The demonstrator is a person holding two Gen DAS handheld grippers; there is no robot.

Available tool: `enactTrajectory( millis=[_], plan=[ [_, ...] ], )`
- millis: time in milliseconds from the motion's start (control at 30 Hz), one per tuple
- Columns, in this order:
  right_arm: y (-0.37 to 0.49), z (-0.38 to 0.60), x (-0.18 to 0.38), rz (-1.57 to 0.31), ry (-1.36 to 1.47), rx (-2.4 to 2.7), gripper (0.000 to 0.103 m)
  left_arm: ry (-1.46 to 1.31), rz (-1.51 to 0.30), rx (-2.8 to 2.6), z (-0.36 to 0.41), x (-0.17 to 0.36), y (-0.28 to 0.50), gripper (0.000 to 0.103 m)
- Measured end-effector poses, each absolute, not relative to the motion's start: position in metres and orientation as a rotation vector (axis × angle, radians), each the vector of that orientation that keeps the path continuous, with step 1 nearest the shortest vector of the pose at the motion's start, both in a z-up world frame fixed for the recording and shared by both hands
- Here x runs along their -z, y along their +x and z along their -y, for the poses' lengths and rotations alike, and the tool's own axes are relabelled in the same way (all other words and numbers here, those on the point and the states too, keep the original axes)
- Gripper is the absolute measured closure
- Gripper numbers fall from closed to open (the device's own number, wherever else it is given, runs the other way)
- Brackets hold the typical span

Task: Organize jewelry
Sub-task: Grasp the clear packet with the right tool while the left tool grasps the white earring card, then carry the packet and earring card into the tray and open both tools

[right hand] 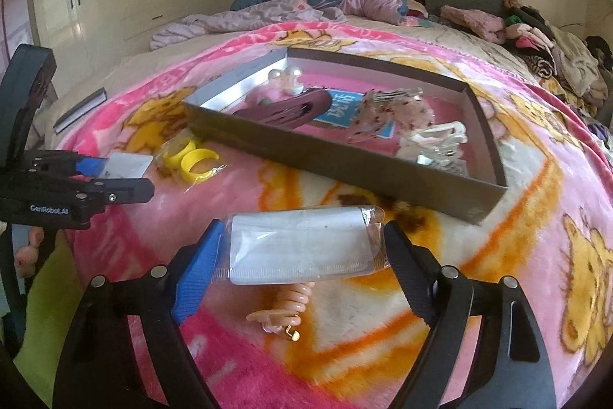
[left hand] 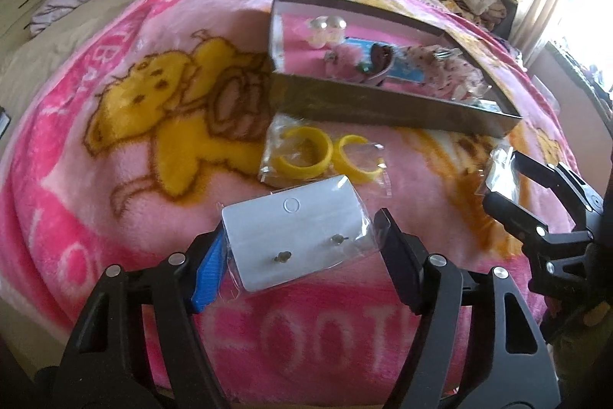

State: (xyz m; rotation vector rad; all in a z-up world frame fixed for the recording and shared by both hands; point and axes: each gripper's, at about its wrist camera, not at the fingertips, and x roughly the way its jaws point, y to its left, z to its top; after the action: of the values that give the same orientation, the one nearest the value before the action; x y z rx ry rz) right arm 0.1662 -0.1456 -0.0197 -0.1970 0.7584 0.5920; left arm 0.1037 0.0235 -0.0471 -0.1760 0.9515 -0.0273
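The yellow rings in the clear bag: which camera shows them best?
The left wrist view. There the yellow rings lie near the middle, just beyond the earring card, both hoops plain inside their bag. The right wrist view shows them smaller, off to the left near the left claw.

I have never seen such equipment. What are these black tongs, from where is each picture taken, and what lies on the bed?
No robot: a person holds one two-finger gripper in each hand, with a camera on each looking along its fingers. One picture is from the left gripper, the other from the right gripper. On the pink blanket lie a shallow box holding hair clips, and bagged yellow rings. The right gripper holds a clear packet; the left brackets an earring card, grip unclear.
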Motion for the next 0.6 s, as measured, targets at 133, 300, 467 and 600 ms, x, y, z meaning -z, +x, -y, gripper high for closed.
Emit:
enactTrajectory(
  millis=[133, 300, 467, 600],
  plan=[
    [0.165, 0.154, 0.015, -0.755, -0.184, -0.581, 0.021, -0.160, -0.935, 0.056, -0.014, 0.038, 0.104, 0.040],
    [0.165, 0.164, 0.009, -0.749, -0.169, -0.569, 0.021, -0.149, -0.923, 0.086, -0.002, 0.031, 0.110, 0.040],
    [0.168, 0.175, 0.001, -0.740, -0.142, -0.552, 0.021, -0.146, -0.915, 0.110, 0.007, 0.026, 0.119, 0.040],
    [0.172, 0.186, -0.006, -0.732, -0.120, -0.532, 0.021, -0.142, -0.907, 0.122, 0.013, 0.021, 0.124, 0.040]
  ],
)
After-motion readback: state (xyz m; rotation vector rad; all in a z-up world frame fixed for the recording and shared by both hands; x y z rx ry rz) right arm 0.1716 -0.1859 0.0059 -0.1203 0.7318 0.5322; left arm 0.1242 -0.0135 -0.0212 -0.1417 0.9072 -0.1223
